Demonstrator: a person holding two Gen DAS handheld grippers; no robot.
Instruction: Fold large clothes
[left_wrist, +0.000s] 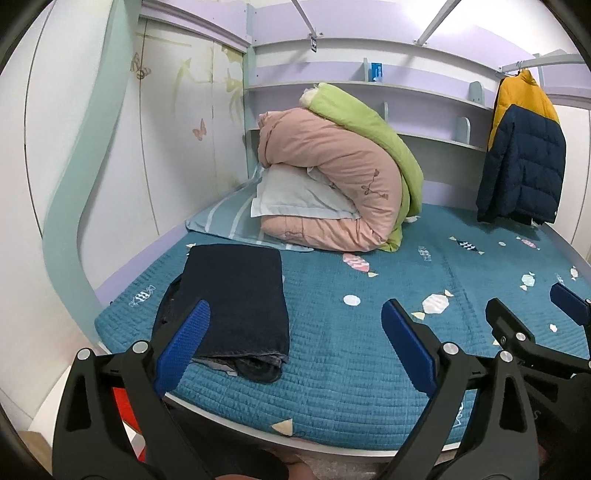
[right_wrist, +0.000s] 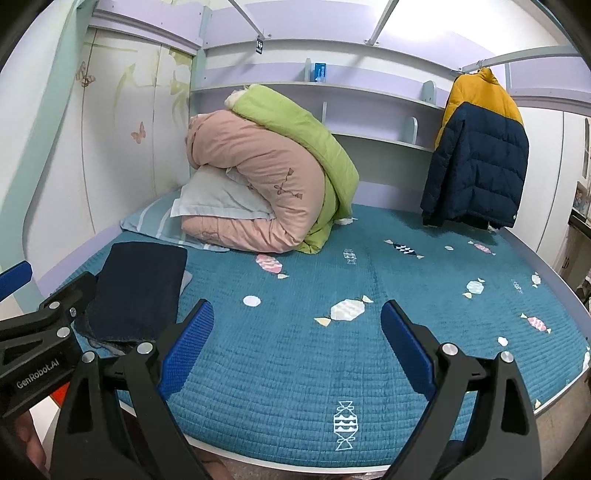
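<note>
Since the dark jeans (left_wrist: 236, 299) already lie folded in a flat rectangle on the bed (left_wrist: 332, 369), just ahead of the left claw (left_wrist: 295, 332) and left of the right claw (right_wrist: 297, 332), this garment appears finished. Both claws stand wide and hold nothing. A jacket (right_wrist: 480, 162) hangs well beyond, possibly next.

Both your wrist cameras look from the bed's near edge across the bed (left_wrist: 332, 350) toward the shelves, close above the mattress. Your left view sits nearer the folded jeans (left_wrist: 236, 295) at 10 o'clock; both share the rolled quilts (right_wrist: 266, 177) at 12 o'clock.
</note>
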